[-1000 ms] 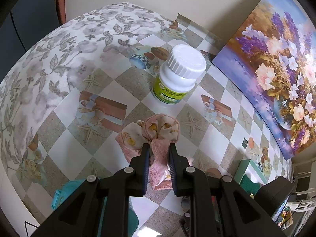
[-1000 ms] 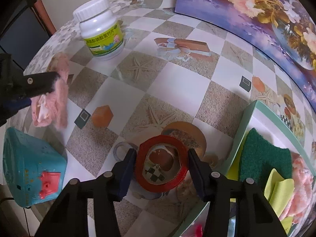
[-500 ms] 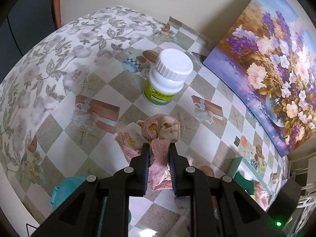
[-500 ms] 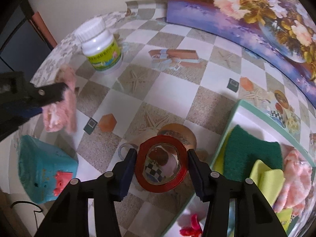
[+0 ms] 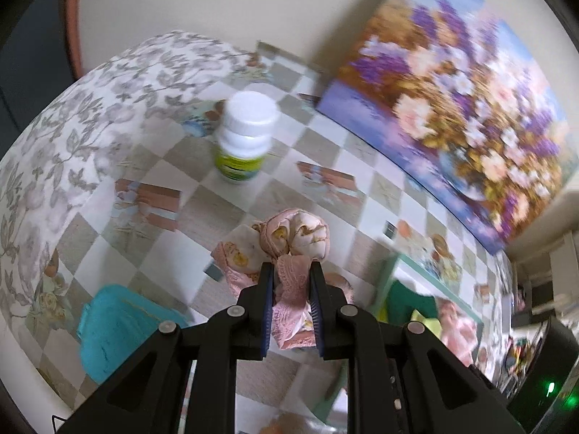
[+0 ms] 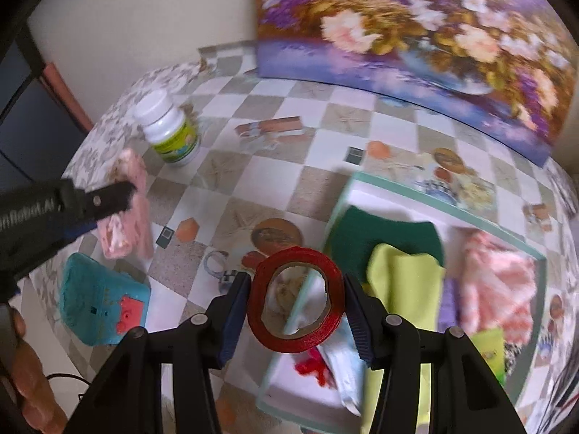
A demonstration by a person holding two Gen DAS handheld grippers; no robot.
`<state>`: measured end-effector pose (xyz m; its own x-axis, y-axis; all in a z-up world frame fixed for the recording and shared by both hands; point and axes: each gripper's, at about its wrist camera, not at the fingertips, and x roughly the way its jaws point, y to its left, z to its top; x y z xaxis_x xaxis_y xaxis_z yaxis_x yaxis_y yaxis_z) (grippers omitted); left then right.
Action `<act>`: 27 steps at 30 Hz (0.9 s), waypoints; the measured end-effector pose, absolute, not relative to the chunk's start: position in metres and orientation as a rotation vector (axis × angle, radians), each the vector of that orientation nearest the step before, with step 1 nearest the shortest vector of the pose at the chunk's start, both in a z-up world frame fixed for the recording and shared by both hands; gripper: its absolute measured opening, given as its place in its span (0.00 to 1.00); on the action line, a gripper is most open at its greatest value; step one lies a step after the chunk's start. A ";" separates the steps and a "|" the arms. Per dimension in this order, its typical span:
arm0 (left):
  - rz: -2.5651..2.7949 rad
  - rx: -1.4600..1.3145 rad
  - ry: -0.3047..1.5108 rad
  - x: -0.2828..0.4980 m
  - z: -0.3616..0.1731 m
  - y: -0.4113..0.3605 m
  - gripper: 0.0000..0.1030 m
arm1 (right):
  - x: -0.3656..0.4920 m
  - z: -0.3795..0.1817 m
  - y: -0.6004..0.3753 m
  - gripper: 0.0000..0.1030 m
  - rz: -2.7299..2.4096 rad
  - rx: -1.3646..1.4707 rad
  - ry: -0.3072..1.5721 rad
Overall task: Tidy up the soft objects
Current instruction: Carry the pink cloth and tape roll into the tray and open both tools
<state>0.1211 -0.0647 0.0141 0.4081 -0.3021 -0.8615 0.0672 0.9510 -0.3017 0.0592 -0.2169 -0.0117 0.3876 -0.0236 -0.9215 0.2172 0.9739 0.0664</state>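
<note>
Now mid-carry on both sides. Left gripper (image 5: 289, 285) clamped on a pink lace cloth (image 5: 293, 253), a bunched, knotted bundle hanging clear of the checked tablecloth (image 5: 202, 213); seen from the right wrist as a pink rag dangling from the black fingers (image 6: 108, 195) beside the white pill bottle (image 6: 170, 133). Right gripper (image 6: 296, 303) closed on a red tape roll (image 6: 295, 300), pads pressed against its outer rim on either side, the roll hovering above the near edge of the green-rimmed tray (image 6: 448, 209). Already in that tray: a dark green cloth (image 6: 383, 235), a yellow cloth (image 6: 401, 289) and a pink-and-white fluffy piece (image 6: 495, 285). Teal toy (image 6: 101, 307) lying on the table below the left gripper, untouched.

Probably the sorting step: soft things to the tray, hard ones elsewhere. Next for the pink cloth, likely a swing across to the tray and a release above a free spot, low enough that the loose tails fall inside the rim. Less clear for the tape: not a soft thing, so hard to say from here whether bound for the tray or away from it.
</note>
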 end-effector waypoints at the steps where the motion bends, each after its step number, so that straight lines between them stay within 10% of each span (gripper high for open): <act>1: -0.249 -0.225 1.129 0.117 0.015 -0.068 0.19 | 0.054 -0.011 -0.223 0.53 -0.171 0.203 1.167; 27: -0.588 0.032 1.288 0.026 -0.021 -0.172 0.19 | -0.060 -0.027 -0.341 0.54 -0.499 0.534 1.190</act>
<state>0.0263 -0.1723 -0.0209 0.1548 -0.3926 -0.9066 0.4274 0.8539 -0.2968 -0.0602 -0.3413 -0.0274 0.2942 -0.0826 -0.9522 0.6216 0.7733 0.1250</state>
